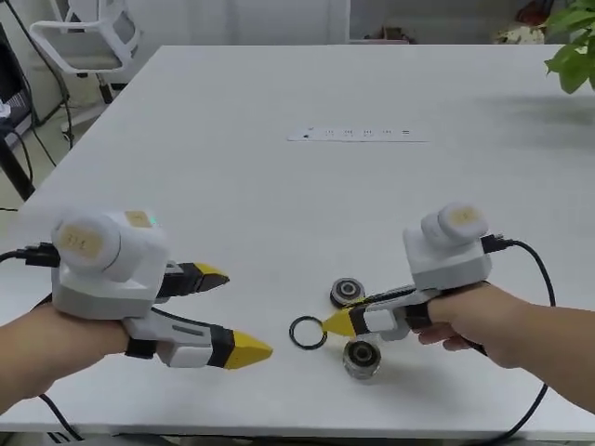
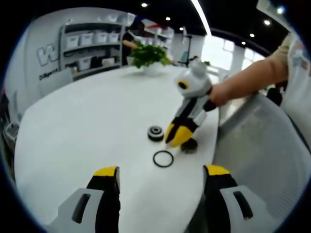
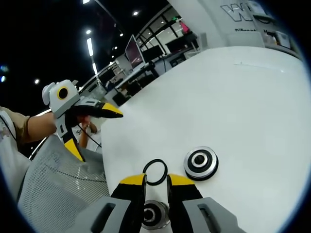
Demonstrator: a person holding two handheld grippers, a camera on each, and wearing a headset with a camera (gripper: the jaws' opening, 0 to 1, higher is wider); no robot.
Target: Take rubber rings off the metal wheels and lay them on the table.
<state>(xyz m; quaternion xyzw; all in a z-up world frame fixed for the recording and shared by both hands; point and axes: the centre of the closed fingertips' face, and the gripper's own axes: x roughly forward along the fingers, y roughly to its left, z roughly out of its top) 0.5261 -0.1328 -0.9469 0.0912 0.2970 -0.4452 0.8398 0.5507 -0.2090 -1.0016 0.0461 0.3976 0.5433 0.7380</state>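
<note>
Black ring (image 1: 307,333) on table (image 1: 279,186) beside 2 wheels (image 1: 349,291); left gripper (image 1: 244,314) jaws apart, right gripper (image 1: 330,325) nearly closed.

We're counting two metal wheels here, the far wheel (image 1: 347,290) and the near wheel (image 1: 361,358). Just one loose rubber ring (image 1: 307,333). Two tools, the left tool (image 1: 244,314) and the right tool (image 1: 328,325). One bench (image 1: 279,93), one plant (image 1: 575,46), one office chair (image 1: 88,37).
</note>
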